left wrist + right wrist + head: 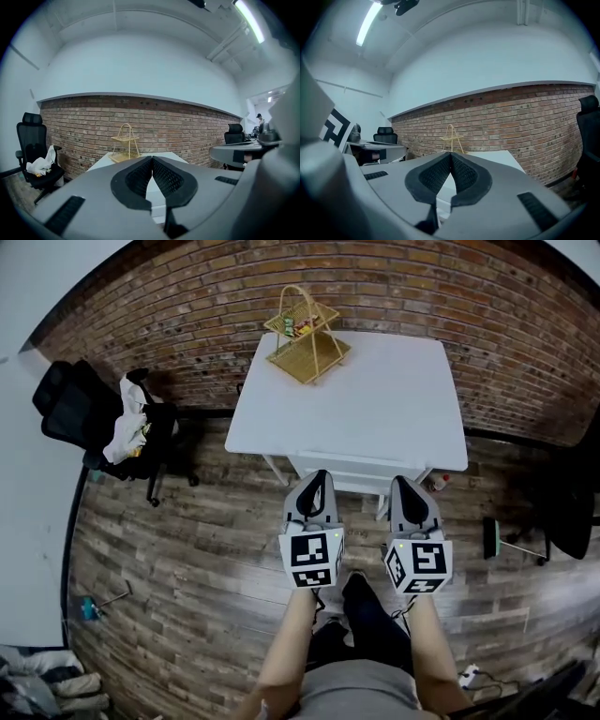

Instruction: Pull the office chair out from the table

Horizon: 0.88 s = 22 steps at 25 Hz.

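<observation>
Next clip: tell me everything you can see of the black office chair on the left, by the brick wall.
The black office chair has a tall back, a headrest, armrests and a spread base on castors. It stands upright on the wood-plank floor near the brick wall, left of the white table and apart from it. A crumpled white bag or cloth lies on its seat.

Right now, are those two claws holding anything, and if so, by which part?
Nothing is held. The left gripper and the right gripper both have their jaws shut together, with nothing between them.
</observation>
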### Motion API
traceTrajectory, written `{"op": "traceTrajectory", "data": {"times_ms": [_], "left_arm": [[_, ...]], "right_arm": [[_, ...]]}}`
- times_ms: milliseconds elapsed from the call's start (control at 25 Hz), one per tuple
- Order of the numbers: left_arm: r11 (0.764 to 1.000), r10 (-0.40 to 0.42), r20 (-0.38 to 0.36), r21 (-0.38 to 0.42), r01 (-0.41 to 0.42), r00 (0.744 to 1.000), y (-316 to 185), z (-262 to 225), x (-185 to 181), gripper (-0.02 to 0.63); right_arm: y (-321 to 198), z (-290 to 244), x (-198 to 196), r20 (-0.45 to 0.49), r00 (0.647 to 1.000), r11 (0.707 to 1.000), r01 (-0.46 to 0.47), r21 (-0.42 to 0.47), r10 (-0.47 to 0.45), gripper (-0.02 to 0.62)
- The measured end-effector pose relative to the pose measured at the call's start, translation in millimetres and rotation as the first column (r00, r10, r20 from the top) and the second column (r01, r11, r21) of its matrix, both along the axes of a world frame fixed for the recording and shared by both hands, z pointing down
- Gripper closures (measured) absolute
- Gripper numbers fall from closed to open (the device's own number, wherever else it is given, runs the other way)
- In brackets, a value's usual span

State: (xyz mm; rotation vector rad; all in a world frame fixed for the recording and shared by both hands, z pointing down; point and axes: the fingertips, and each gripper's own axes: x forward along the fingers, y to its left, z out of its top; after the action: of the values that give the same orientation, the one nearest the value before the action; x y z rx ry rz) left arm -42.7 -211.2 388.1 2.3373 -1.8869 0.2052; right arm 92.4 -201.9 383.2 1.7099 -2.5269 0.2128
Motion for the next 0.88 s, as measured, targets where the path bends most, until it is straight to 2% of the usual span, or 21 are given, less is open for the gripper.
{"op": "traceTrajectory", "data": {"times_ms": [480,880], "left_arm": [[0.997,0.042,-0.017,-0.069,-0.043,0.999,-73,28,30,0.595],[0.99,0.087,0.001,-0.108,-0.086,0.996,-95,42,25,0.595]], "right_arm": [[-71,27,13,-0.02,0.998,0.995,0.058,-0.082,-0.059,0.583],[-98,45,1,-0.048,0.991,0.984,0.118,-0.135,-0.125,0.583]]}}
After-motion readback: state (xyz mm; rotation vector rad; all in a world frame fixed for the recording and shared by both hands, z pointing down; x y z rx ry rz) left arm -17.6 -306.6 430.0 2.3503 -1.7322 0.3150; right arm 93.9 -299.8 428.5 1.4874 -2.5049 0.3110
